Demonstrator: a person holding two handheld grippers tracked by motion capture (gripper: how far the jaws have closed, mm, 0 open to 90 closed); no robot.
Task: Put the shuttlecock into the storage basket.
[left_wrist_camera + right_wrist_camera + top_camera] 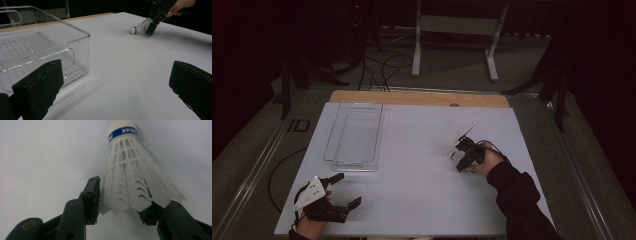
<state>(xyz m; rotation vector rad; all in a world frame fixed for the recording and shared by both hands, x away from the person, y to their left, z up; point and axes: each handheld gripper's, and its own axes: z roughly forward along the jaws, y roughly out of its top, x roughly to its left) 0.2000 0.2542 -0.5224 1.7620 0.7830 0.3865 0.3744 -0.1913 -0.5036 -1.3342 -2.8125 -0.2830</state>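
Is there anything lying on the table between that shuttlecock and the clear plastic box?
Nothing visible. The shuttlecock sits between the jaws of the right hand-held gripper, and only bare white table lies between it and the clear box.

White plastic shuttlecock [135,185], blue-banded cork, lying on its side on white table

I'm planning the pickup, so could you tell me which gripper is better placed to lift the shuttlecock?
Right. The right gripper already has its jaws on either side of the shuttlecock skirt; the left gripper sits open by the bin, well away.
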